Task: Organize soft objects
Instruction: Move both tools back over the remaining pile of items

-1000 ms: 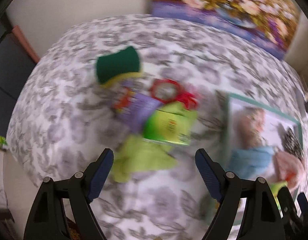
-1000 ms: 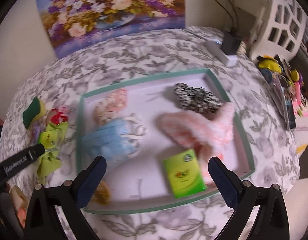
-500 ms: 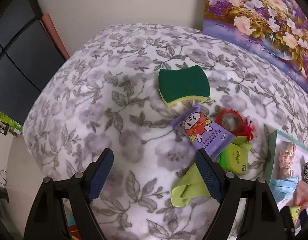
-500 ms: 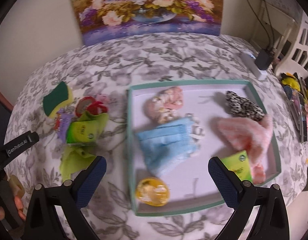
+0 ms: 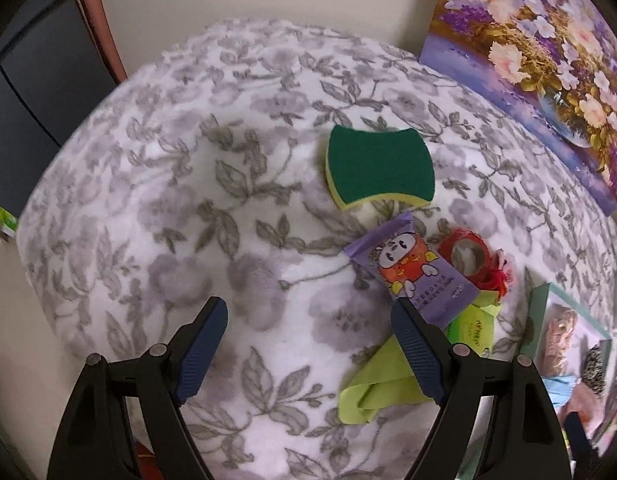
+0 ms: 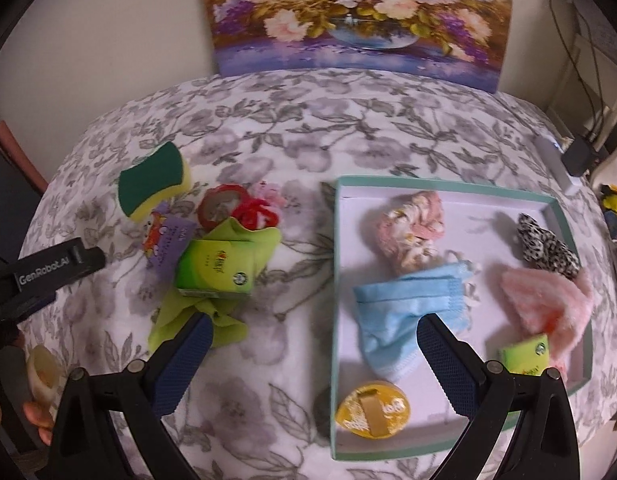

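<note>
A green and yellow sponge (image 5: 378, 168) lies on the floral cloth, with a purple wipes packet (image 5: 414, 272), a red tape roll (image 5: 466, 250), a green tissue pack (image 6: 216, 266) and a lime cloth (image 6: 196, 316) beside it. My left gripper (image 5: 310, 344) is open and empty, near the packet. My right gripper (image 6: 314, 362) is open and empty above the left rim of the teal tray (image 6: 444, 182). The tray holds a blue mask (image 6: 408, 312), a pink floral scrunchie (image 6: 412, 228), a leopard scrunchie (image 6: 546, 246), a pink fluffy cloth (image 6: 544, 302), a small green pack (image 6: 524, 354) and a yellow round thing (image 6: 372, 408).
A flower painting (image 6: 356, 12) leans on the wall behind the table. A white power strip and black plug (image 6: 568, 160) lie at the far right edge. The table edge drops off on the left by a dark cabinet (image 5: 24, 80).
The left gripper swung left, bringing the sponge and packet toward the middle of its view. The right gripper also swung left, so the tray sits further right in its view.
</note>
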